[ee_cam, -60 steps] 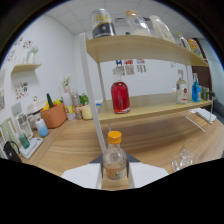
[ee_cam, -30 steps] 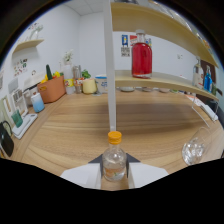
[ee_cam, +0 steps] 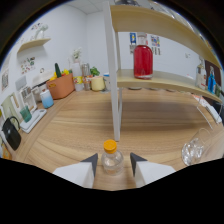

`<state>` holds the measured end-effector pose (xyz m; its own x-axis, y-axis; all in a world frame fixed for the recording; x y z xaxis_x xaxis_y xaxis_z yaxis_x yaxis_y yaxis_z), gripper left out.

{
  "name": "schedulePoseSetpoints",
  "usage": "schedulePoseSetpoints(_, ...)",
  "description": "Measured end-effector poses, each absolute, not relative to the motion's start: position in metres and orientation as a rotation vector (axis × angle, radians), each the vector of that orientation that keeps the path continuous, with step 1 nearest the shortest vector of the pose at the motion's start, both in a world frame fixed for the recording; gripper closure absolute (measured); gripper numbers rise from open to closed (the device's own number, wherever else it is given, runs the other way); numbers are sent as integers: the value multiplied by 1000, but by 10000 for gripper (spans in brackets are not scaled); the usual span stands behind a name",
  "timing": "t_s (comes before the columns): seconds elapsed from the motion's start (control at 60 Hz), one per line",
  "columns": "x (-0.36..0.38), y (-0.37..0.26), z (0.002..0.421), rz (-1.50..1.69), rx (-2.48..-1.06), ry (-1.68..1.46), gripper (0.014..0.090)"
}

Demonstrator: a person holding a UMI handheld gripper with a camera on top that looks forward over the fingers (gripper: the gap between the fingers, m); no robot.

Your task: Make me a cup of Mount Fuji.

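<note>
Orange-capped and clear, the small bottle (ee_cam: 110, 157) sits right between the fingers of the gripper (ee_cam: 111, 165), and both look pressed against its sides, so the grip reads as closed on it, bottle upright. What changes over this last second is the view around it: the gripper swings and drops nearer the wooden counter (ee_cam: 90, 120), so the shelf post (ee_cam: 114, 75) now stands dead ahead just beyond the bottle, where a second ago it was off to one side. The red jar (ee_cam: 143, 61) on the shelf (ee_cam: 165, 80) slides away to the far side of that post. The empty glass (ee_cam: 195, 147) grows larger, near the fingers on the counter. My read: the bottle is being carried toward that glass for a pour, an early step in the drink. Nothing is poured yet. That post is close; a careless swing could clip it.
</note>
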<state>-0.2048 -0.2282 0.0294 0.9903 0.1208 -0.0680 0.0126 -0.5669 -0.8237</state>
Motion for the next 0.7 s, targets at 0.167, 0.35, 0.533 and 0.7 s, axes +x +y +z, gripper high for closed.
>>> schedulePoseSetpoints(0.167, -188, -253, 68, 198, -2121, -155, 208)
schedulePoseSetpoints(0.35, -123, -287, 105, 151, -2029, -172, 189)
schedulePoseSetpoints(0.533, -37, -311, 98, 97, -2049, -99, 188)
schedulePoseSetpoints(0.7, 28, -296, 125, 58, -2016, -46, 192)
